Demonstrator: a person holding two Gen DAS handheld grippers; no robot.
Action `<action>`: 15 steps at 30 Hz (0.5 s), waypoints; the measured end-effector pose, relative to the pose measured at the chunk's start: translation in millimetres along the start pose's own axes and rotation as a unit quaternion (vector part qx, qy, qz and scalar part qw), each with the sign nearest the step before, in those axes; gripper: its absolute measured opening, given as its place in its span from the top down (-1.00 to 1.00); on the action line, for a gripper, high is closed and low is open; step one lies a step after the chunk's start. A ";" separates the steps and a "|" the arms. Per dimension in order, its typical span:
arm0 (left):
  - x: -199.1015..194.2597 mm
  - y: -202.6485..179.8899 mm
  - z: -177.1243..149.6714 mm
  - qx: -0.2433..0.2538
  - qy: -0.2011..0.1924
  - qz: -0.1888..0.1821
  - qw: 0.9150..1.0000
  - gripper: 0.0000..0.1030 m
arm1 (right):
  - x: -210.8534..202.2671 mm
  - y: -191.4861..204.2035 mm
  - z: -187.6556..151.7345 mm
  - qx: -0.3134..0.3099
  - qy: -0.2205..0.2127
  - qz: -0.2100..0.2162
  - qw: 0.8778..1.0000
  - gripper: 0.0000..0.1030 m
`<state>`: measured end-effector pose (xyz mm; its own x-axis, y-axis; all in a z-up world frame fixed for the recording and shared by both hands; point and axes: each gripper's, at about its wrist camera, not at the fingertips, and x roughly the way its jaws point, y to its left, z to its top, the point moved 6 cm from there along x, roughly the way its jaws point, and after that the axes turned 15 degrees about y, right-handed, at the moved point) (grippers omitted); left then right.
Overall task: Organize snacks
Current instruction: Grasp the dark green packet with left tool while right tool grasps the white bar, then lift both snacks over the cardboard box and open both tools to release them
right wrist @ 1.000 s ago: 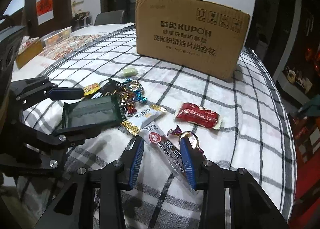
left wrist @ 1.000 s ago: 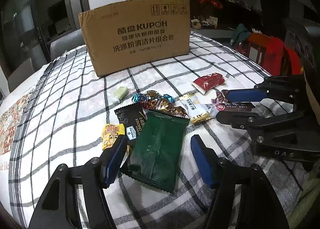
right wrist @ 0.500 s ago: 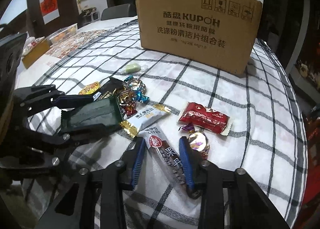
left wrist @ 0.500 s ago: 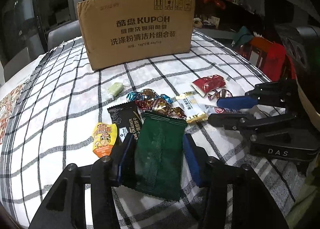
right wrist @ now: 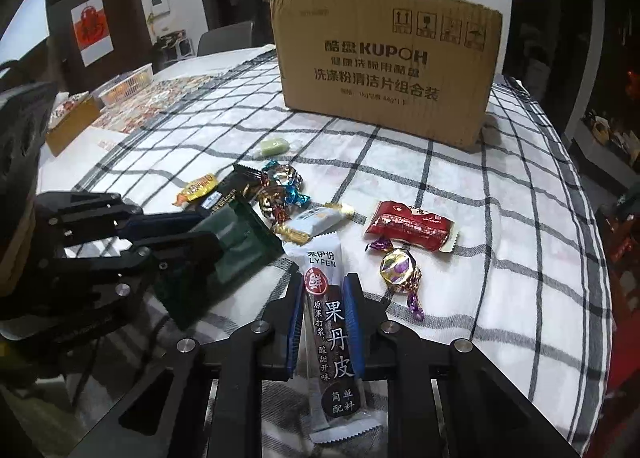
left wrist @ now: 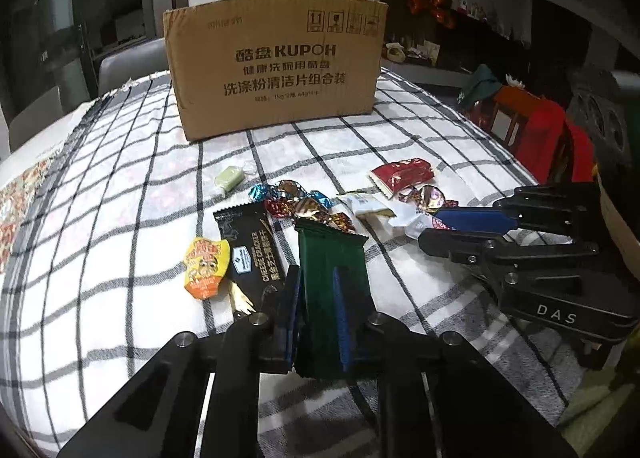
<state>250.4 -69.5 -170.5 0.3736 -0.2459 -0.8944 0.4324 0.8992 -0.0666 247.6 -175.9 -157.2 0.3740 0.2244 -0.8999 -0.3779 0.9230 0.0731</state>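
Since the earlier frame both claws have closed: left claw [left wrist: 316, 310] pinches the green packet [left wrist: 332, 258], right claw [right wrist: 323, 322] the fruit-leather strip [right wrist: 332, 322], both near the cardboard box [right wrist: 386, 66], presumably for transfer into it.

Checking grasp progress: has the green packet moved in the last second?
Yes. In the left wrist view, the green packet now stands pinched on edge between the left gripper, its top nearer the foil candies; earlier it lay flat on the cloth.
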 end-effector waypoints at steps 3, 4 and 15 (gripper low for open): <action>-3.6 -1.9 -1.2 -0.006 -0.002 -0.018 1.000 0.74 | -3.3 1.0 -1.3 0.007 -0.004 0.000 1.000 0.59; -5.6 -2.3 -0.7 -0.011 -0.006 -0.024 1.000 0.79 | -4.7 2.0 -1.8 0.009 -0.006 0.000 1.000 0.59; -21.7 -12.6 -0.2 -0.023 -0.031 -0.042 0.998 0.87 | -20.8 2.0 -3.9 0.029 -0.029 0.002 0.999 0.59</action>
<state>236.7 -75.4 -150.4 0.3880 -0.3414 -0.8561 0.4274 0.8896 -0.1610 235.7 -180.0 -140.0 0.4218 0.2440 -0.8732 -0.3301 0.9383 0.1027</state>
